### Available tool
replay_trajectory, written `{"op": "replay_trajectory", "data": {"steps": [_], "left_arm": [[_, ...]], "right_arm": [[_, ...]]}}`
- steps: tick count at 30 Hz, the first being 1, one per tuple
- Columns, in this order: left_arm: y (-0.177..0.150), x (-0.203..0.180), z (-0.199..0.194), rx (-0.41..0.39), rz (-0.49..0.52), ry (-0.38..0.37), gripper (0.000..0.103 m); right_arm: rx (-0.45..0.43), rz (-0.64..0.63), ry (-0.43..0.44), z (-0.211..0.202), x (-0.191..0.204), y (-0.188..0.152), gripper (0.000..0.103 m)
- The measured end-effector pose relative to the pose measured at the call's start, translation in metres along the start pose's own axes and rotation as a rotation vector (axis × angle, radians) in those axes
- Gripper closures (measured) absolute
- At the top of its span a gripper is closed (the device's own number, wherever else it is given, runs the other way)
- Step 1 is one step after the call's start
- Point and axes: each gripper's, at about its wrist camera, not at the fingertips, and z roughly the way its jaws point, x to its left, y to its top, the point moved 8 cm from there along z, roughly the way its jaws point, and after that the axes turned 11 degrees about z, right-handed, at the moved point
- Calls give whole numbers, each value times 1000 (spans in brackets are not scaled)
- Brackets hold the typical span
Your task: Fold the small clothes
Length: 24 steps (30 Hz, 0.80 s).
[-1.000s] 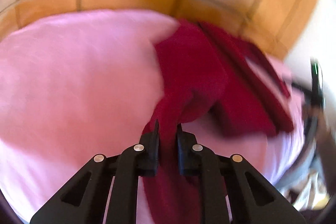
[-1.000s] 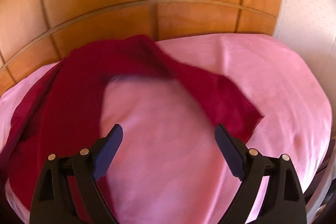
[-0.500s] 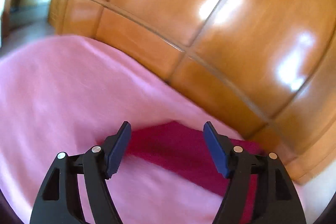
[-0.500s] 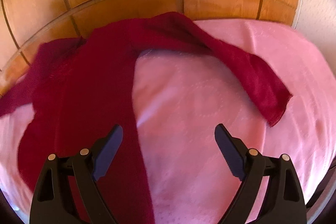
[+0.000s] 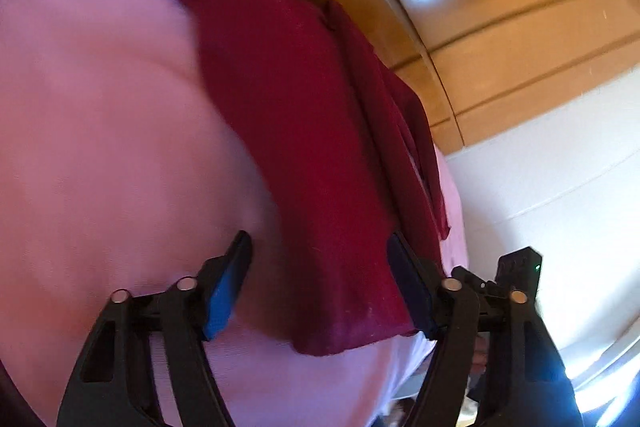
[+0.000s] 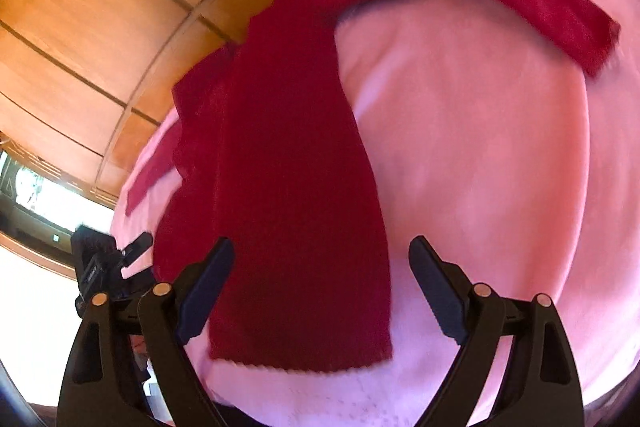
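Observation:
A dark red knit garment [image 5: 304, 131] lies spread on a pink bed cover [image 5: 104, 131]. In the left wrist view its hem end lies between the fingers of my open, empty left gripper [image 5: 320, 279]. In the right wrist view the garment [image 6: 296, 187] runs from the headboard down to my open, empty right gripper [image 6: 320, 283], its lower hem just below the fingertips. One sleeve [image 6: 552, 11] stretches out to the upper right. Both grippers hover just above the cloth.
A glossy wooden headboard [image 6: 120, 7] stands behind the bed. A white wall [image 5: 560, 187] is beside it. The left gripper's black body [image 6: 100, 267] shows at the left edge of the right wrist view, over the bed's edge.
The left gripper has let go of the garment, opened, and swung round to the hem end. The right gripper stayed open and moved closer over the garment's lower hem.

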Motion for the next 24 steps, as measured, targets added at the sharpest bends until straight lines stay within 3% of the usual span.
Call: {"op": "replay_trajectory", "data": {"steps": [1,2,4,7,13,16,19,20,22,23,24], "left_arm": [[-2,-5,8,32,14,2,72],[-1,-5,12,54,21,18,89],[8,-9,7,29,59,60,93],[26,-32,-22,-39,125,68,95],[70,-64,-109,-149,192,37,96],[59,-65,-147,-119,207,60,96],[40,-43,-165,-99,220,160,96],[27,-27,-166,-75,187,177,93],[6,4,-171,-47,106,223,72],[-7,23,-178,-44,51,258,56],[-19,36,-179,-45,-3,256,52]], "right_arm": [[17,-16,-5,4,1,-5,56],[20,-39,-15,7,4,-8,65],[-9,-108,-46,4,17,-10,84],[-72,-188,-8,-19,47,-7,94],[-193,-314,41,-85,88,-8,94],[-153,-366,10,-94,78,-29,94],[-74,-369,-96,-85,43,-52,94],[-42,-357,-126,-81,27,-59,94],[37,-341,-187,-67,-2,-78,94],[64,-326,-200,-62,-11,-83,93],[75,-312,-215,-59,-18,-85,87]]}}
